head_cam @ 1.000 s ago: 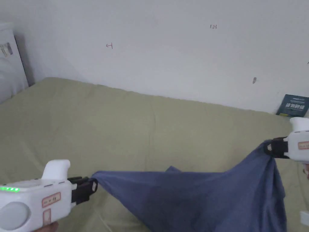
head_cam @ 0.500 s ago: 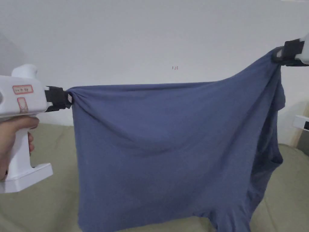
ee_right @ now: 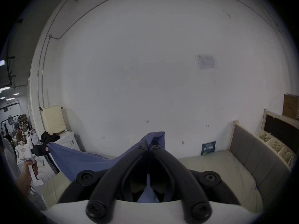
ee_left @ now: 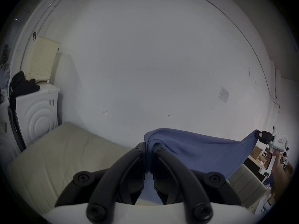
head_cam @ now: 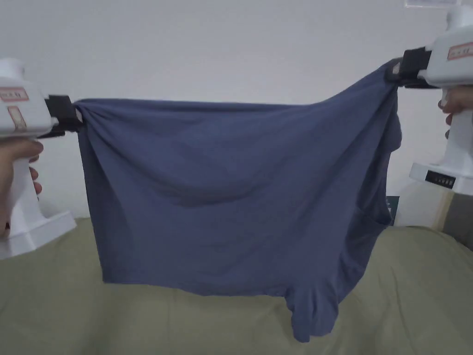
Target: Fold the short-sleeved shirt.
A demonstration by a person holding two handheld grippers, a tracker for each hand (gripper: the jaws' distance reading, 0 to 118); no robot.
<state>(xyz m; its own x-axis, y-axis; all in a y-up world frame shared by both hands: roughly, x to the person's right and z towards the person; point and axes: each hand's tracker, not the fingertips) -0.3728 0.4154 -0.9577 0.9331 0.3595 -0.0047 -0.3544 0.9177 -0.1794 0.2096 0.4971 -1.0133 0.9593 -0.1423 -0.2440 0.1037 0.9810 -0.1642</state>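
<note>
Two tools (head_cam: 76, 115) (head_cam: 392, 71) clamp blue shirt (head_cam: 231, 194) (labels perhaps red, unreadable).

Staged bedroom inside a workshop: bed (ee_right: 215, 166), washing machine (ee_left: 37, 114), stacked boxes (ee_right: 290, 106).

White wall (head_cam: 231, 46) behind, faint marks on it. Olive-green mattress (head_cam: 138, 319) below, grey padded headboard (ee_right: 252, 153) at one end. White washing machine (ee_left: 37, 112) in the corner, dark clothes (ee_left: 21, 85) and cream basket (ee_left: 42, 57) on top. Dark blue booklet (ee_right: 208, 147) leaning against wall.
</note>
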